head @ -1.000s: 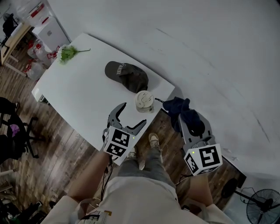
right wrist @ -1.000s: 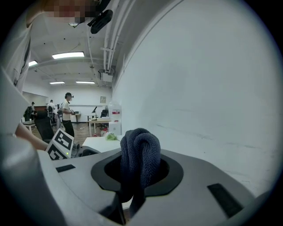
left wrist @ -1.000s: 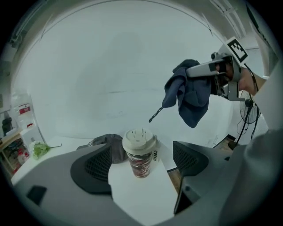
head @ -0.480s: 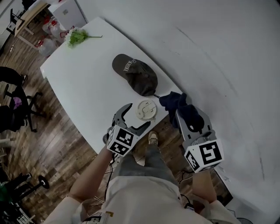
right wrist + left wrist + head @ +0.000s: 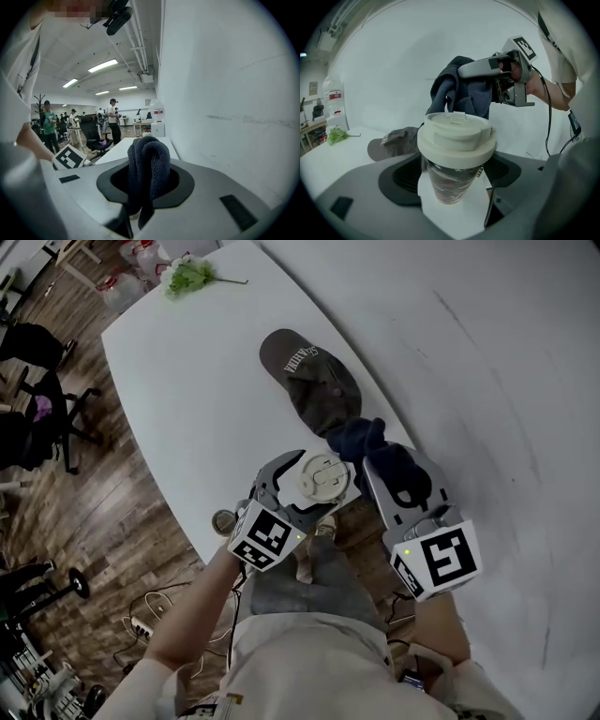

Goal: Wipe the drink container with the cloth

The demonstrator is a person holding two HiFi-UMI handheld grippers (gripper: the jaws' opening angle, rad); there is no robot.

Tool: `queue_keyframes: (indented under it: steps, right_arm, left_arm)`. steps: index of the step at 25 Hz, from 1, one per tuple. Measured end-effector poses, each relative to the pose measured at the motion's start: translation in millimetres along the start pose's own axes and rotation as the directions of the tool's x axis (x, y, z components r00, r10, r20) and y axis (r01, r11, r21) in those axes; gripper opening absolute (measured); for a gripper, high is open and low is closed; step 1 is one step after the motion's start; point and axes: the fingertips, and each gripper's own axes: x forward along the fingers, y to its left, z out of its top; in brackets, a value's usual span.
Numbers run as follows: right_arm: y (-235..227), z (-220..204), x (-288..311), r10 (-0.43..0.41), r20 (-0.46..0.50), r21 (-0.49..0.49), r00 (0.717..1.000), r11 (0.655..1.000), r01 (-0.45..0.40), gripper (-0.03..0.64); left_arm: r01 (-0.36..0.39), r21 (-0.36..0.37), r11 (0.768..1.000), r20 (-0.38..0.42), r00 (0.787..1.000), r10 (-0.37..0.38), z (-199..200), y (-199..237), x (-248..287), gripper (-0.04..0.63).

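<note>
The drink container, a clear cup with a cream lid (image 5: 320, 479) (image 5: 456, 140), stands at the near corner of the white table (image 5: 187, 399). My left gripper (image 5: 312, 486) (image 5: 452, 180) has a jaw on each side of it and is shut on it. My right gripper (image 5: 389, 457) (image 5: 147, 187) is shut on a dark blue cloth (image 5: 373, 441) (image 5: 149, 168) that bulges out of the jaws. In the left gripper view the cloth (image 5: 459, 91) hangs just behind and above the lid, apart from it.
A dark grey cap (image 5: 311, 381) (image 5: 393, 140) lies on the table just beyond the cup. A green sprig (image 5: 192, 277) lies at the far end. A white wall (image 5: 487, 381) runs along the right. Office chairs (image 5: 37, 418) stand on the wooden floor at left.
My left gripper moved forward from short of the cup and closed round it. My right gripper brought the cloth in closer to the cup.
</note>
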Motion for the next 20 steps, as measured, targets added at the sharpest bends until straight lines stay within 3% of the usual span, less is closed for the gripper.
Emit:
queue_keyframes:
  steps: [9,15,20]
  right_arm:
    - [39,-30,26,0.2,-0.121,-0.02,0.972,0.979,-0.204,0.107]
    - [63,-43,48,0.197,-0.2,-0.052,0.96,0.976,-0.211,0.106]
    - [89,-48,52,0.275,-0.269,-0.12,0.923,0.941,-0.315,0.106]
  left_arm:
    - [0.0,0.009,1.0,0.005,1.0,0.0,0,-2,0,0.4]
    - [-0.001,0.01,1.0,-0.006,1.0,0.001,-3,-3,0,0.399]
    - [-0.002,0.017,1.0,-0.017,1.0,0.002,-2,-1,0,0.397]
